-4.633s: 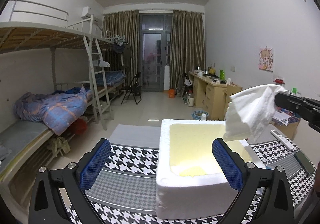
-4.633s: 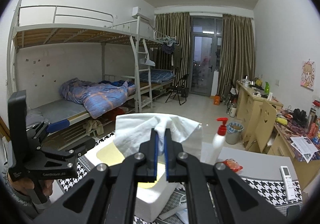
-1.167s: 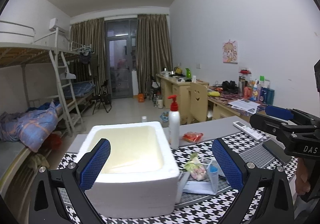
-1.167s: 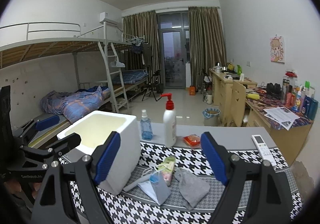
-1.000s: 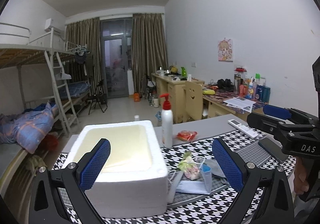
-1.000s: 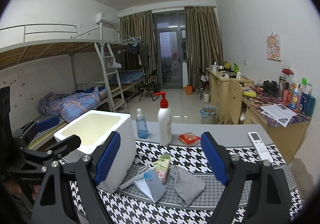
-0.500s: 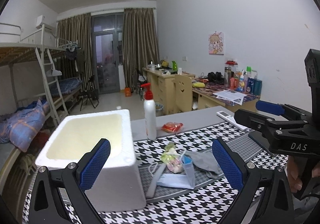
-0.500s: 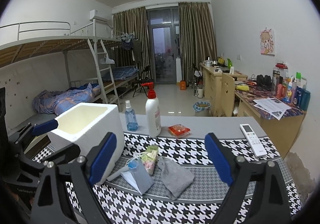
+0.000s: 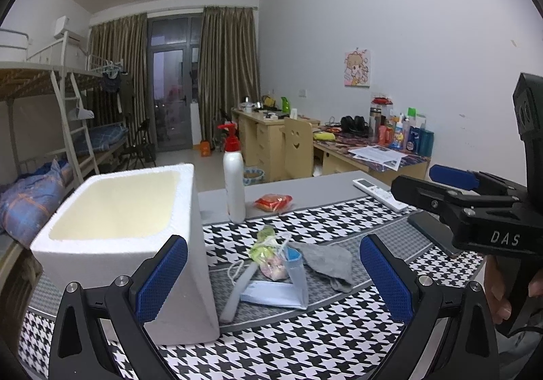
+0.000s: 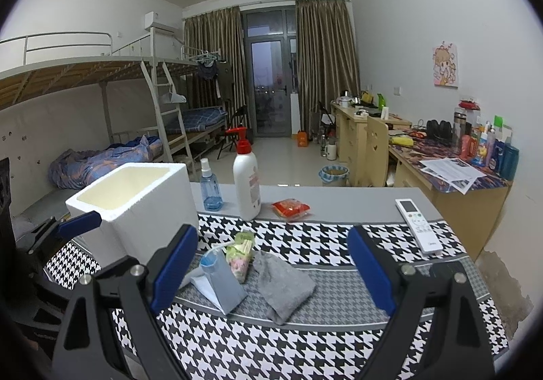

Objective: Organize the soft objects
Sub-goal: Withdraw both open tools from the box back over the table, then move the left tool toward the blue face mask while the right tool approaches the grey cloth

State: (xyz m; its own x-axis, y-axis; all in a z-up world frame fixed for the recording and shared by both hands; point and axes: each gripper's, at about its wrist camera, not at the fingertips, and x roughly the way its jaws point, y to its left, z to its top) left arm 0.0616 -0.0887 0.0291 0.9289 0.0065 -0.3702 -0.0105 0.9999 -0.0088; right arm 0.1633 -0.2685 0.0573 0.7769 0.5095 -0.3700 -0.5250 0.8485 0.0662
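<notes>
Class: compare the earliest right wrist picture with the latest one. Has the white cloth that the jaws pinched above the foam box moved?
Yes. The right gripper is open and holds nothing; the cloth no longer hangs above the foam box and shows nowhere now.

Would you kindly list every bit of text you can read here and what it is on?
"DAS": on the right gripper body, seen from the left wrist.
Pump bottle label: too blurred to read.
Remote buttons: too small.
Papers on the desk: too small.

We are in a dormitory room: metal bunk beds (image 10: 112, 81), wooden desks (image 10: 366, 129), curtained balcony door (image 10: 271, 74), cluttered toiletries (image 10: 488, 146).
</notes>
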